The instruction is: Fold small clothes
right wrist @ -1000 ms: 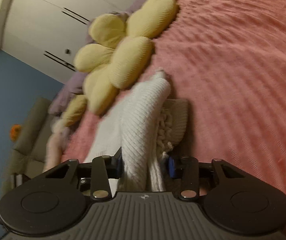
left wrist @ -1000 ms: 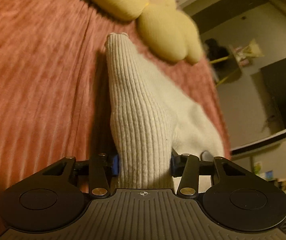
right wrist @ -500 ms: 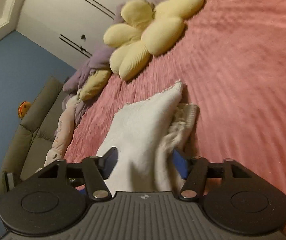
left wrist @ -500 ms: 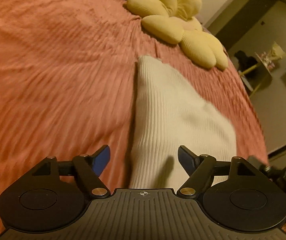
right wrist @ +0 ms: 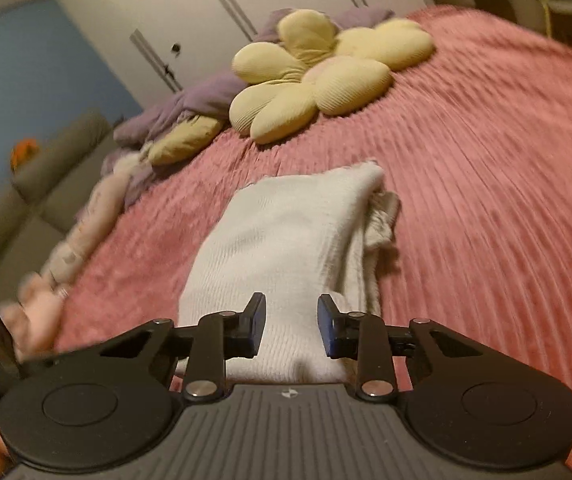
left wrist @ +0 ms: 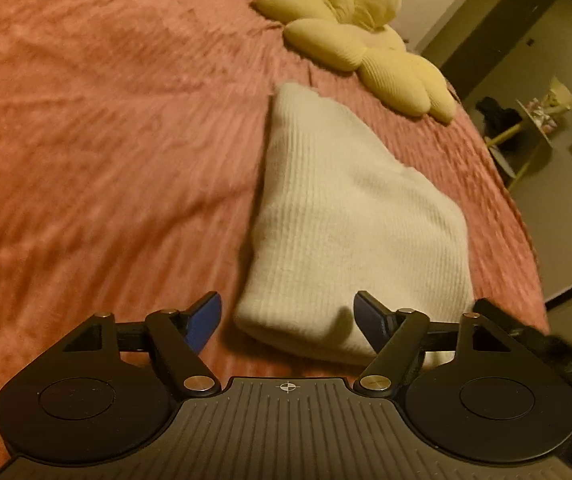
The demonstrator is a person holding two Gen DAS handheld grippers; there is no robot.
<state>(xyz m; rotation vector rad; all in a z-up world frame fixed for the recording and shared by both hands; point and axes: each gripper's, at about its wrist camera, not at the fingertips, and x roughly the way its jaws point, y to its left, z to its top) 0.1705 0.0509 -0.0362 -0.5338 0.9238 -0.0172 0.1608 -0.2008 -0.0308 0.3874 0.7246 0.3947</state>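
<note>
A pink ribbed bedspread [right wrist: 486, 184] covers the bed. A yellow flower-shaped cushion [right wrist: 318, 80] lies on it near the far edge, with a purple blanket [right wrist: 189, 108] bunched beside it. Pale pink clothes [right wrist: 85, 232] trail along the bed's edge next to a grey sofa [right wrist: 25, 184]. White wardrobe doors [right wrist: 213, 12] meet a blue wall [right wrist: 25, 68] behind.

A cream ribbed knit garment [left wrist: 350, 216] is lying on a pink ribbed bedspread [left wrist: 105, 140], with a pale yellow flower-shaped cushion [right wrist: 318, 76] beyond it.
</note>
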